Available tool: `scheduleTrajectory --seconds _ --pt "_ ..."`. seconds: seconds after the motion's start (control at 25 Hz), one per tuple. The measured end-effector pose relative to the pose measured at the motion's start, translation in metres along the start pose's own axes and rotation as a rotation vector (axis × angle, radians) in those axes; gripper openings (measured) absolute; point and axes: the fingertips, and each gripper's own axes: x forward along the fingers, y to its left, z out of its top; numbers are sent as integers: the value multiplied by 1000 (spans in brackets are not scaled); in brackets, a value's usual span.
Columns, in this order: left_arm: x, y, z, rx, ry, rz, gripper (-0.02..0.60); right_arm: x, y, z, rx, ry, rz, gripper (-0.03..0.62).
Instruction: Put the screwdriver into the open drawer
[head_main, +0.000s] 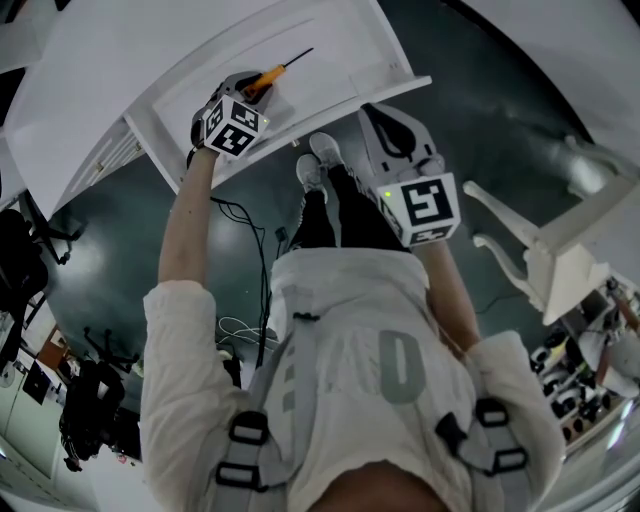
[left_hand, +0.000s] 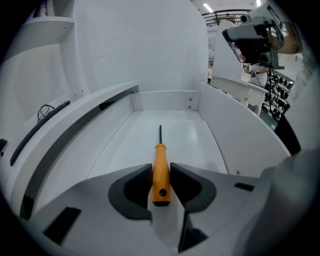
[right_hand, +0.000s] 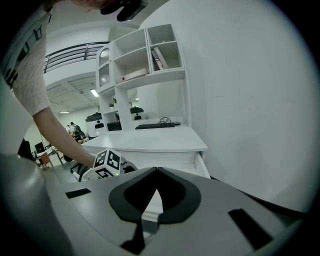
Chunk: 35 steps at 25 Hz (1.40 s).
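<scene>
An orange-handled screwdriver (left_hand: 160, 172) sits between the pads of my left gripper (left_hand: 161, 179), which are shut on its handle. Its dark shaft (left_hand: 160, 134) points at the back wall of the open white drawer (left_hand: 165, 100), low over the drawer floor. In the head view the left gripper (head_main: 256, 88) reaches over the drawer's front edge (head_main: 300, 125), with the screwdriver (head_main: 274, 73) inside the drawer. My right gripper (head_main: 374, 108) hovers by the drawer's right front corner. Its jaws (right_hand: 156, 171) are shut with nothing between them.
The drawer (right_hand: 175, 159) belongs to a white desk with a keyboard (right_hand: 155, 126) and shelves (right_hand: 150, 60) above. A white chair (head_main: 560, 250) stands at the right. Cables (head_main: 240, 215) lie on the dark floor beside the person's shoes (head_main: 318, 160).
</scene>
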Motion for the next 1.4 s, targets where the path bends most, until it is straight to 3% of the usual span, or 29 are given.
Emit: scheduleTrajectory --seconds 0.24,0.56,1.08,1.4 --pt "2 0 -5 -40 19 -12 113 0 16 -2 -12 15 30 5" --pt "0 -2 -18 -98 23 -44 213 -1 21 -3 -16 22 34 5" --pt "-13 3 -7 -128 -22 -36 240 -3 30 5 -25 -8 40 5" --pt "-49 34 34 -134 -97 55 239 -5 28 41 -94 -93 25 5"
